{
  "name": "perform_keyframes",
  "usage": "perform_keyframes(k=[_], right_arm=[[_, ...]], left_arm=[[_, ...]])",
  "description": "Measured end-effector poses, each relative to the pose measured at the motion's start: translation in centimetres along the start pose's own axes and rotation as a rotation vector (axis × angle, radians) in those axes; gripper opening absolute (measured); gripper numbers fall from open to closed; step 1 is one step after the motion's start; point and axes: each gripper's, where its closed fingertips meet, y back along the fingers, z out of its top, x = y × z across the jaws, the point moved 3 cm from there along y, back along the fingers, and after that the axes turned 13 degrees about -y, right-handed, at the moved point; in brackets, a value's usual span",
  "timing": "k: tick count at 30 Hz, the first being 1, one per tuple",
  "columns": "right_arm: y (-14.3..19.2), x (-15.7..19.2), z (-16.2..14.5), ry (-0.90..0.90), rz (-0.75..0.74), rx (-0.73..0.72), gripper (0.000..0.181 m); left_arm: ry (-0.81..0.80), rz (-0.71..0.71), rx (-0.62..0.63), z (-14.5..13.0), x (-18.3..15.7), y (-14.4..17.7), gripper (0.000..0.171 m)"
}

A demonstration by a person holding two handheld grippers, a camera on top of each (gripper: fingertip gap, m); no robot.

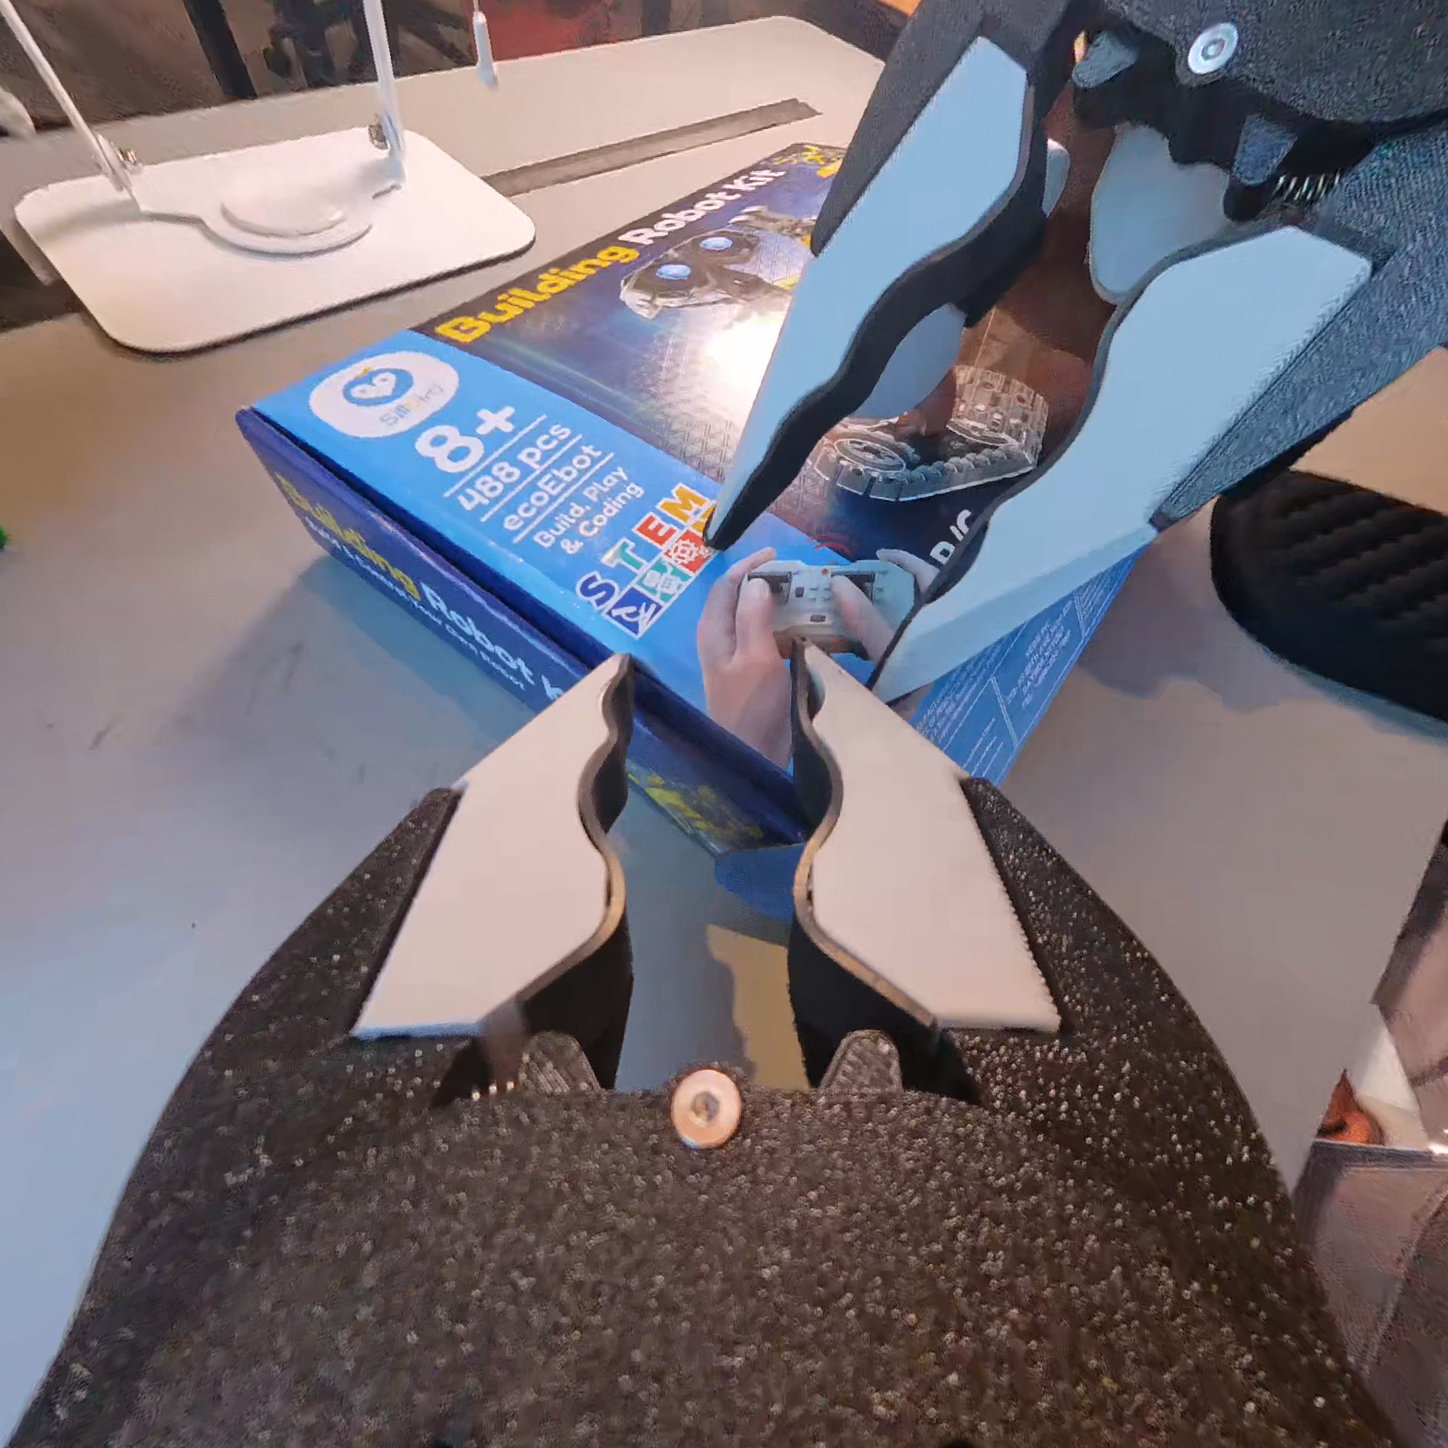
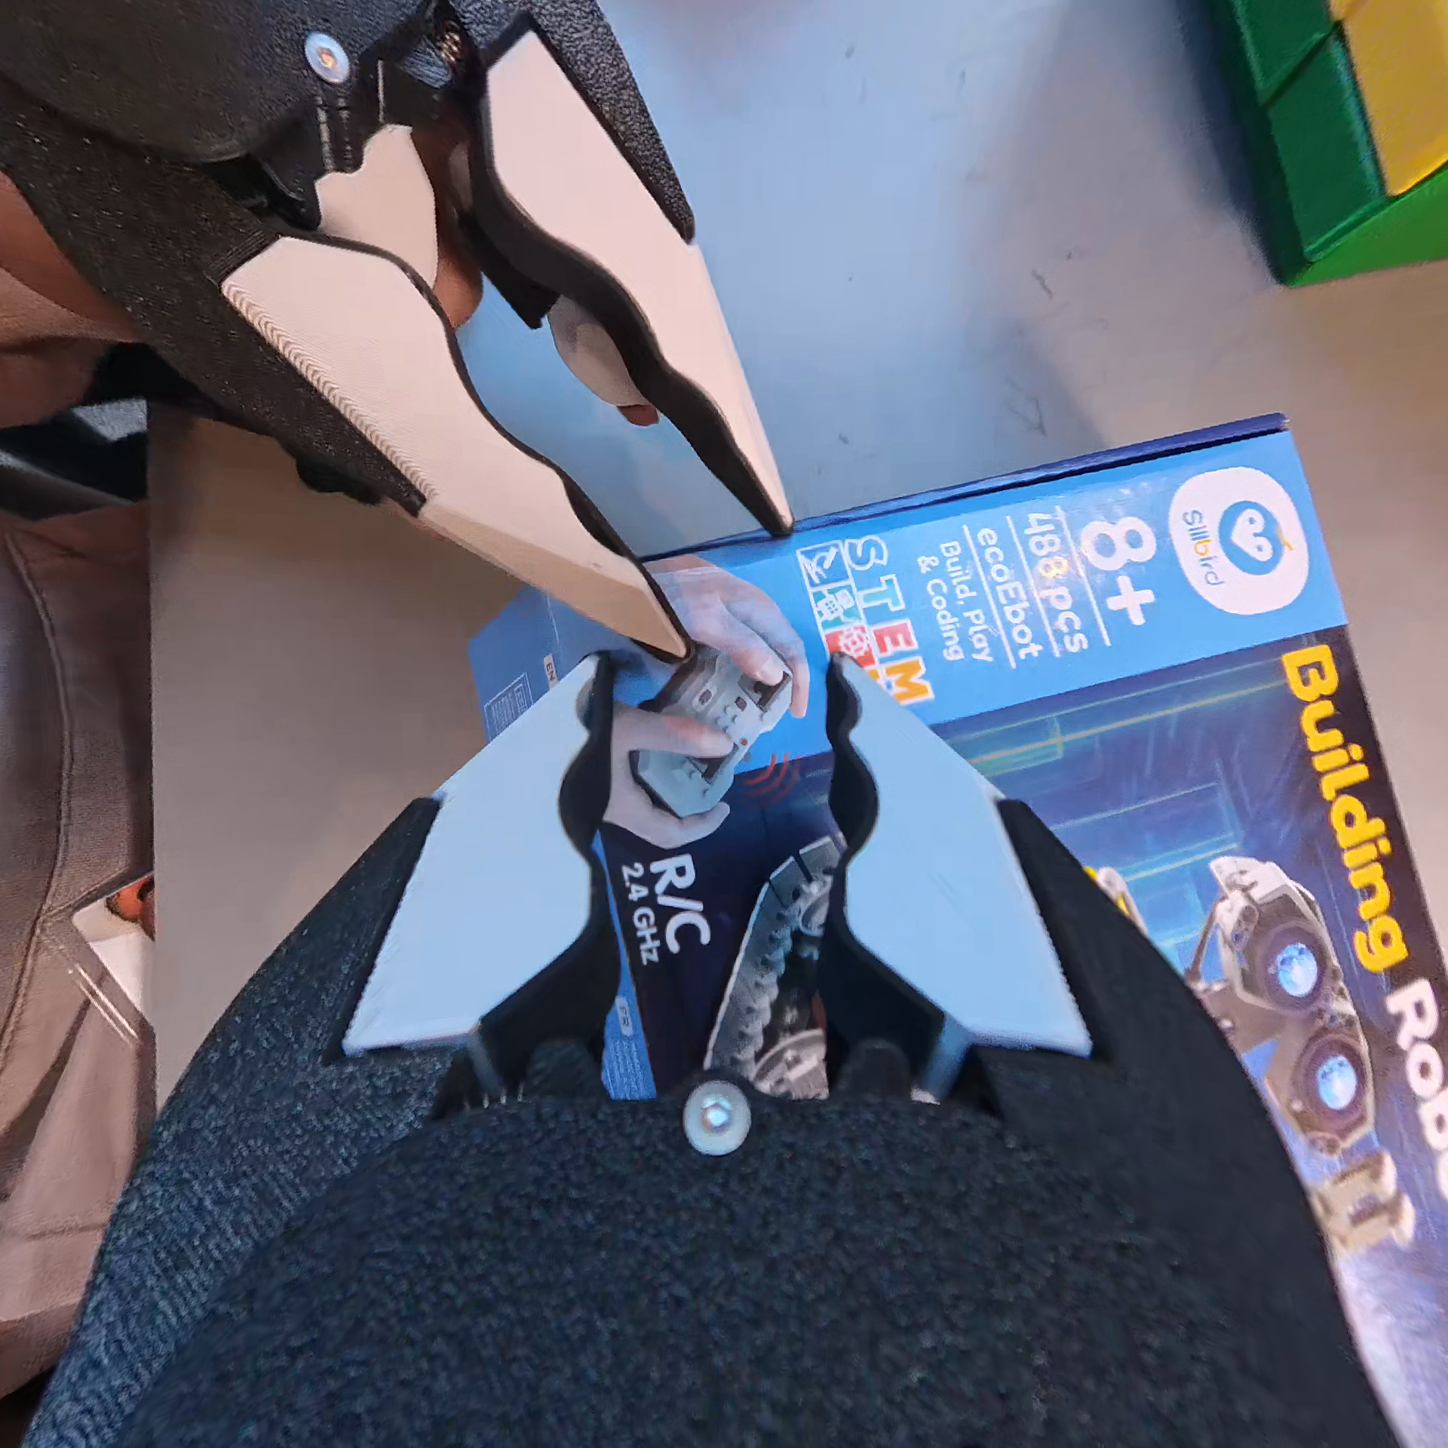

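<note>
Both grippers hang parted and empty over the same near corner of the blue toy box, which lies flat and closed on the grey table. The left gripper points at the corner edge just ahead of its tips; the right gripper looks down on the lid, tips close above it, perhaps because the lid edge lies there. A white stand base sits well beyond the box, and green and yellow blocks lie far ahead of the right gripper.

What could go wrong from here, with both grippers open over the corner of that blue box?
1. The left gripper and right gripper crowd the same corner of the blue box; their fingertips look close enough to clash.
2. Both are open with nothing gripped, so a fingertip pressing on the lid might slide the box across the grey table.
3. A sideways shove could send it towards the white stand base or the green and yellow blocks.
</note>
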Motion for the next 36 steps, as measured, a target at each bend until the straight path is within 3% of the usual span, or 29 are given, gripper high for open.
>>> perform_keyframes(k=[4, 9, 11, 14, 16, 18, 21, 22, 28, 34, 36], right_arm=[[3.2, -0.9, -1.8, -0.077, -0.001, -0.122, 0.068], [10.1, -3.8, -7.1, -0.15, -0.114, -0.318, 0.075], [12.7, -3.9, -9.8, -0.11, -0.198, -0.39, 0.084], [14.1, -3.1, -14.7, 0.011, -0.366, -0.366, 0.092], [13.9, -1.5, -16.4, 0.057, -0.418, -0.379, 0.089], [13.5, 0.2, -16.7, 0.082, -0.428, -0.433, 0.082], [13.2, 0.5, -15.9, 0.124, -0.51, -0.479, 0.08], [13.3, 0.6, -15.4, 0.147, -0.533, -0.495, 0.078], [14.0, 4.2, -11.3, 0.147, -0.299, -0.664, 0.058], [10.0, 1.5, -8.4, 0.114, -0.374, -0.549, 0.04], [8.1, 0.4, -7.5, 0.069, -0.343, -0.485, 0.048]], left_arm=[[-0.044, 0.014, 0.0, 0.2, -0.1, 0.1, 0.036], [-0.115, 0.034, -0.031, 1.0, -0.1, 0.8, 0.031], [-0.126, 0.03, -0.083, 1.5, -0.2, 2.0, 0.041], [-0.132, -0.08, -0.163, 1.5, -1.8, 4.0, 0.068], [-0.266, -0.088, -0.147, 0.5, -3.3, 4.2, 0.09], [-0.503, 0.085, -0.044, -0.7, -3.3, 2.8, 0.099], [-0.892, 0.293, 0.044, -0.3, -3.2, 1.4, 0.072], [-0.936, 0.321, 0.027, 0.6, -3.1, 1.6, 0.069], [-0.705, 0.238, -0.223, 9.0, -0.1, 4.7, 0.061], [-0.45, 0.159, -0.417, 14.7, 4.8, 4.8, 0.06], [-0.394, 0.151, -0.453, 15.7, 6.3, 4.6, 0.06]])
